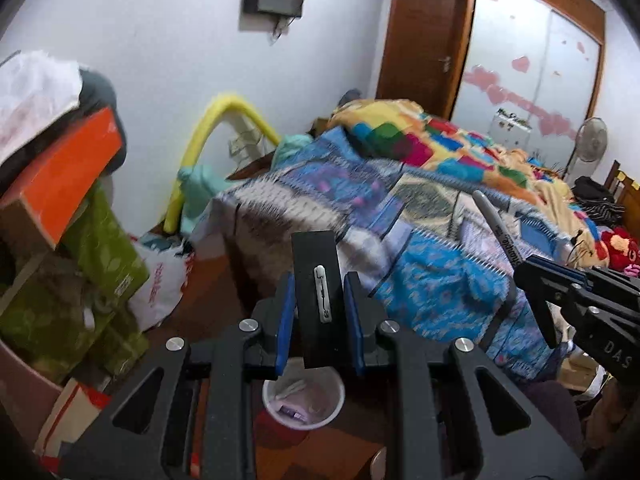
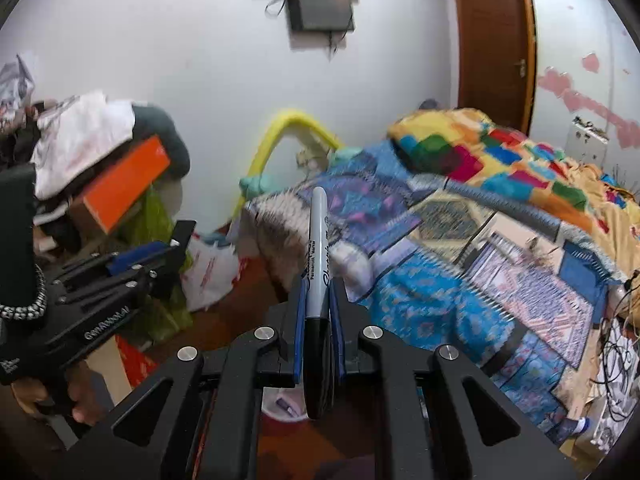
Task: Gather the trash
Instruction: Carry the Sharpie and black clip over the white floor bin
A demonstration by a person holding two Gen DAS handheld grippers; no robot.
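Down at the bottom, right under both pairs of tongs, sits a red cup (image 1: 303, 404) with a white inside, and there's scrap in it: pale bits and a small purple piece (image 1: 294, 414). It stands on a dark reddish-brown surface (image 1: 320, 456).

Left tongs (image 1: 320, 312) are pinching a flat black object (image 1: 316, 300) with a small silver clip on its face. It stands upright between the blue pads, long axis running up and away from the camera, its lower end hanging just above the cup's rim.

Right tongs (image 2: 319, 320) are clamped on a black-and-grey permanent marker (image 2: 318, 280). Marker is upright too, grey end pointing up and away, black end dipping toward the cup (image 2: 284, 406) below. From the left wrist view that marker (image 1: 498, 232) leans up and to the left out of the right tongs (image 1: 532, 276).

Further off, a bed (image 1: 432, 240) under blue patterned and bright patchwork blankets. Left side, a pile of green boxes (image 1: 108, 248) topped by an orange box (image 1: 64, 176). At the back, a white wall and a brown wooden door (image 1: 420, 36).
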